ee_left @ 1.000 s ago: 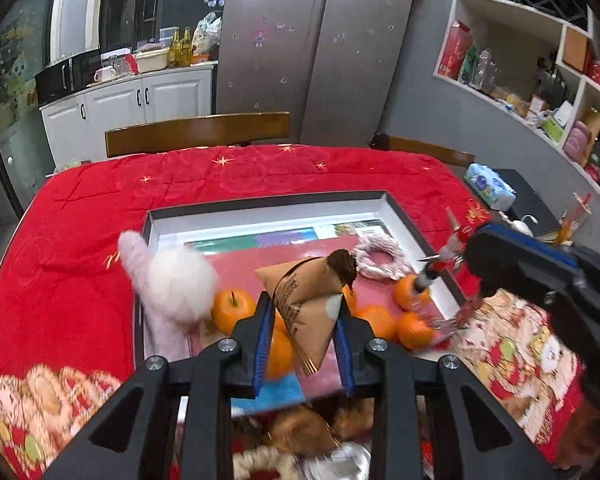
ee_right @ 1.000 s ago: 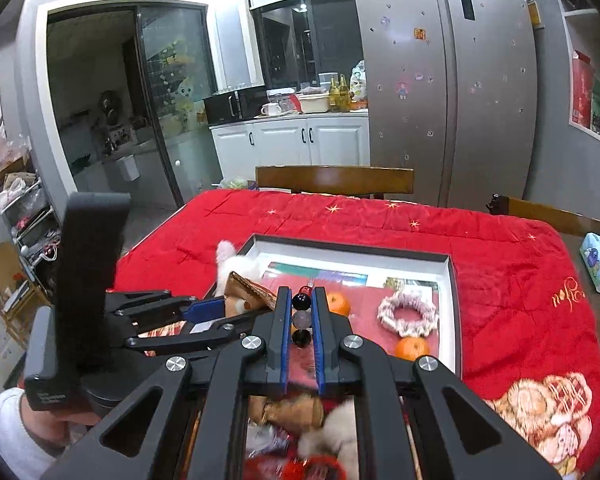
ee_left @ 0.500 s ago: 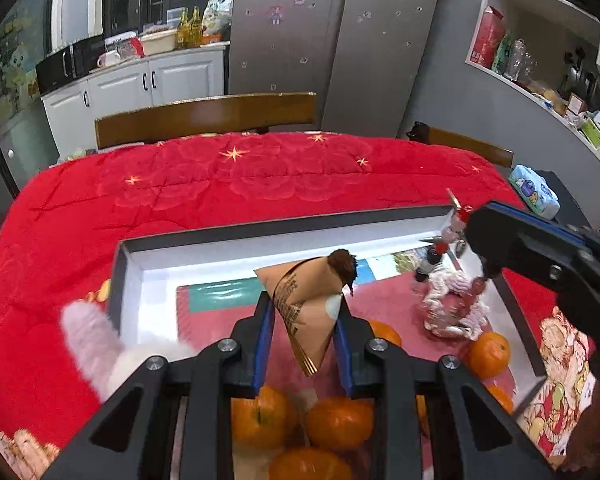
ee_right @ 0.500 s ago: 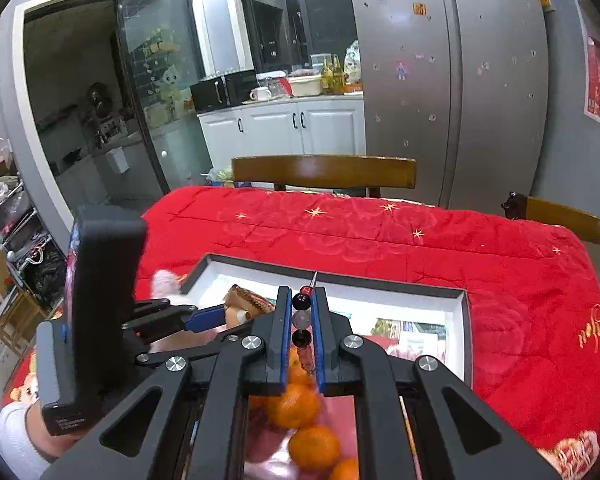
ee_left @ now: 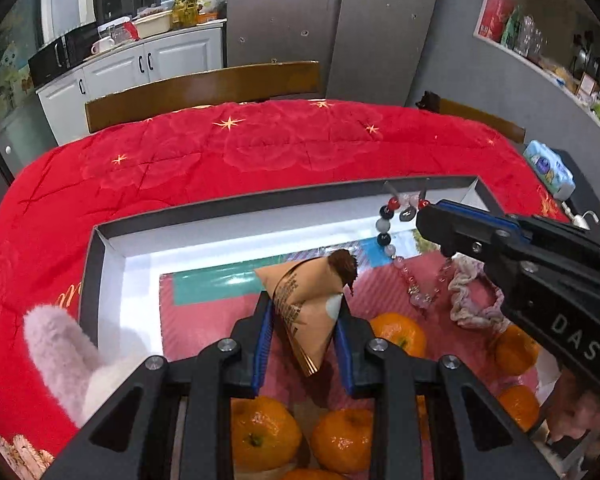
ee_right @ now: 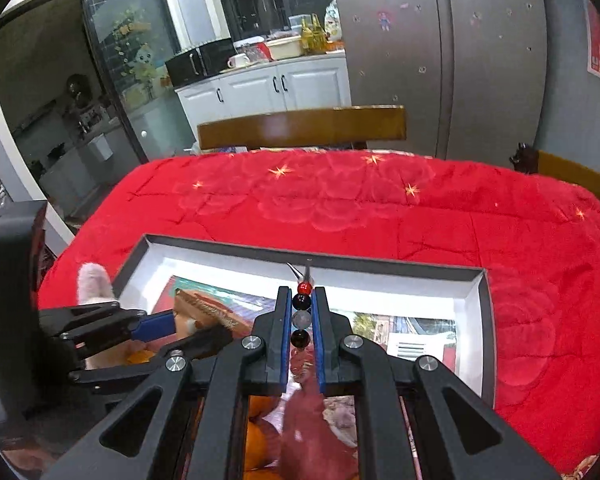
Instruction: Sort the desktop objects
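My left gripper (ee_left: 302,312) is shut on a tan pyramid-shaped paper packet (ee_left: 300,300) with a dark brown tip, held above the open black box (ee_left: 100,248). My right gripper (ee_right: 302,308) is shut on a beaded hair stick (ee_right: 302,316) with red, black and grey beads; it also shows in the left wrist view (ee_left: 386,224), its bead chain dangling into the box. Several oranges (ee_left: 400,330) and a pale frilly scrunchie (ee_left: 474,296) lie inside the box. The left gripper and packet show at left in the right wrist view (ee_right: 196,312).
The box sits on a table under a red quilted cloth (ee_left: 240,148). A fluffy white-pink plush (ee_left: 68,356) lies at the box's left edge. Wooden chair backs (ee_left: 204,88) stand behind the table. A tissue pack (ee_left: 548,166) lies far right.
Both grippers have moved forward over the box toward its far wall, each keeping its object. The oranges and plush have slid lower in view.
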A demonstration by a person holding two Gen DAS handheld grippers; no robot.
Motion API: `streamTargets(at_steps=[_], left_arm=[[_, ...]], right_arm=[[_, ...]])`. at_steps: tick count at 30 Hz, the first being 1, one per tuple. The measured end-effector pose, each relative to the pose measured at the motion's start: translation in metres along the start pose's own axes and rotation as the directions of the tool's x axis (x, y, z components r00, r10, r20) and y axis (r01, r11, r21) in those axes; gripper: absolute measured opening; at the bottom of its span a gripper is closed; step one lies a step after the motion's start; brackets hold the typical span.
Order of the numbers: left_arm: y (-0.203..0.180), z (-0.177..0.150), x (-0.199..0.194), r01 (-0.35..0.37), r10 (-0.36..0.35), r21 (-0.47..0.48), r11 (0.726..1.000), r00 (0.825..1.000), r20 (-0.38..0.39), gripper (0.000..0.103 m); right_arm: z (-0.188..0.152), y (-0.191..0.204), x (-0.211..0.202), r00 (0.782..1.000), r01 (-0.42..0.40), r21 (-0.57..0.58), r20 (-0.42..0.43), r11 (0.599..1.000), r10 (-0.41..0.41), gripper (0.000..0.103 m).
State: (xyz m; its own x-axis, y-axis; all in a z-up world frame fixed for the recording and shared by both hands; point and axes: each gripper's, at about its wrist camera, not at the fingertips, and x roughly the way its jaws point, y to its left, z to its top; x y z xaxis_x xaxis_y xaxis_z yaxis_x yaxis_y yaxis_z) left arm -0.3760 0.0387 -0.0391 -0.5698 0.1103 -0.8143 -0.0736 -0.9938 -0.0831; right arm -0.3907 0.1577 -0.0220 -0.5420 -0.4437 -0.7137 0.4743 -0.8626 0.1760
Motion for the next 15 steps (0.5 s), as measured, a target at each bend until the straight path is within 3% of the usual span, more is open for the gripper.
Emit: streamTargets(at_steps=[4,15], left_arm=[[-0.007,-0.004,0.004,-0.038,0.038,0.034,0.999,0.999,0.001,0.029],[-0.005,-0.003,0.004,-0.028,0.028,0.026,0.999,1.000,-0.003,0.029]], right_arm=[[-0.005,-0.004,0.008,1.000,0.013,0.007,-0.022,1.000,-0.013,0.011],[-0.007,-0.004,0.011,1.000,0.008,0.008,-0.027,1.000,-0.008,0.011]])
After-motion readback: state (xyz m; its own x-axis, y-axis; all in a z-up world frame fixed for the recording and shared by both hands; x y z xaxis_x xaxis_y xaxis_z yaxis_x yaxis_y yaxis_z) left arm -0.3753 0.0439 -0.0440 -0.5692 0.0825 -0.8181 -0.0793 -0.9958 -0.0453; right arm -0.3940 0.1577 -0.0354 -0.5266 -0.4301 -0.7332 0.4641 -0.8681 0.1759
